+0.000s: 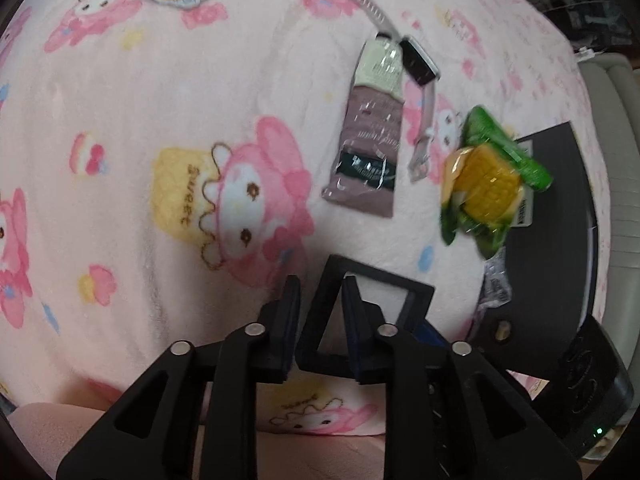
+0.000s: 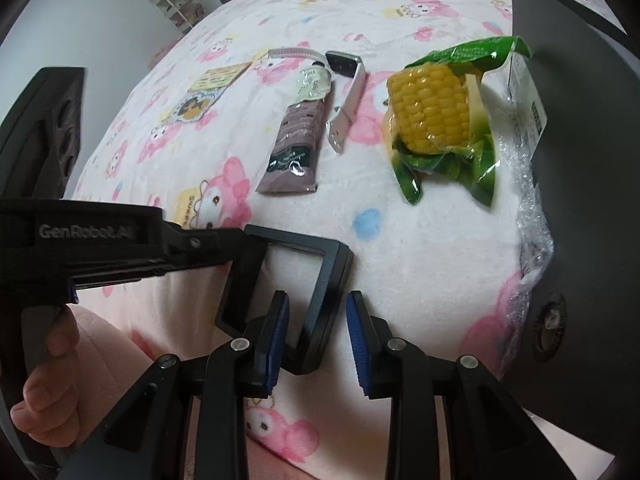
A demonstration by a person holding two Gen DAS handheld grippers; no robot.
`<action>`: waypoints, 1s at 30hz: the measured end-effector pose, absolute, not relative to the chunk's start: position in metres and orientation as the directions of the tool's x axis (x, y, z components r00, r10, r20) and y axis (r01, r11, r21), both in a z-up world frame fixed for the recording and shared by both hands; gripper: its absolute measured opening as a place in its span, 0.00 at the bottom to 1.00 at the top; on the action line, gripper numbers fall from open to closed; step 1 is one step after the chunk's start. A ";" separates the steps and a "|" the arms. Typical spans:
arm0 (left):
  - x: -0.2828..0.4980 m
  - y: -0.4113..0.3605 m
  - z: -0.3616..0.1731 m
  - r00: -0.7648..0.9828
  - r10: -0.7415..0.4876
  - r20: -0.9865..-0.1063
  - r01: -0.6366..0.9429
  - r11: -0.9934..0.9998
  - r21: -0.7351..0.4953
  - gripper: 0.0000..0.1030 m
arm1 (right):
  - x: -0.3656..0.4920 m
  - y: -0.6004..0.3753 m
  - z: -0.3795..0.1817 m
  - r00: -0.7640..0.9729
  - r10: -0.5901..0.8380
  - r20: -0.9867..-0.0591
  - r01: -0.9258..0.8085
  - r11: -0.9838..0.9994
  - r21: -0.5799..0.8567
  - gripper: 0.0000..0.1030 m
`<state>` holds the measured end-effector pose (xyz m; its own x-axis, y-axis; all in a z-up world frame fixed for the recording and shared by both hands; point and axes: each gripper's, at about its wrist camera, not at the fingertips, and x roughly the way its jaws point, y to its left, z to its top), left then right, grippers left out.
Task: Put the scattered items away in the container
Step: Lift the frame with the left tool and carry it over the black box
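A black square frame (image 1: pixel 384 284) with an open middle lies on the pink cartoon blanket (image 1: pixel 168 80). My left gripper (image 1: pixel 320 304) is shut on its left bar. In the right wrist view the left gripper (image 2: pixel 240 246) reaches in from the left onto the frame's far corner. My right gripper (image 2: pixel 316 316) straddles the right bar of the frame (image 2: pixel 334 280) with gaps on both sides, so it is open. Farther off lie a packed corn cob (image 2: pixel 432 116), a brown cream tube (image 2: pixel 298 132) and a watch with a pale band (image 2: pixel 348 80). The dark grey container (image 2: pixel 588 200) stands at the right.
Two printed cards (image 2: pixel 208 88) lie at the blanket's far left. Crinkled clear plastic (image 2: pixel 536 216) sits against the container's side, beside a white label (image 2: pixel 528 96). A hand (image 2: pixel 48 380) holds the left gripper's handle. A shelf (image 2: pixel 176 4) stands by the far wall.
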<state>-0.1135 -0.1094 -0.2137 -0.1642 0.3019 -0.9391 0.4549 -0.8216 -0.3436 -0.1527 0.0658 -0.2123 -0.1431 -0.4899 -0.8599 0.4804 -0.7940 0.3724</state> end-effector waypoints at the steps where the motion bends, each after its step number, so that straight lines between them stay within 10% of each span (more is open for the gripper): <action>1: -0.113 -0.110 -0.214 -0.158 0.308 -0.938 0.449 -0.824 -0.346 0.22 | -0.152 0.067 -0.213 -0.140 -0.492 -0.859 0.482 -0.792 0.375 0.26; 30: -0.135 -0.012 -0.084 -0.478 0.416 -0.774 0.174 -0.819 -0.547 0.25 | -0.142 0.145 -0.066 -0.360 -0.570 -0.739 0.552 -0.768 0.323 0.26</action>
<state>-0.1349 -0.0118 -0.0837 -0.4776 0.4160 -0.7739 0.1737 -0.8187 -0.5473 -0.1422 0.1453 -0.0664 -0.3600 -0.5696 -0.7389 0.5523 -0.7684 0.3232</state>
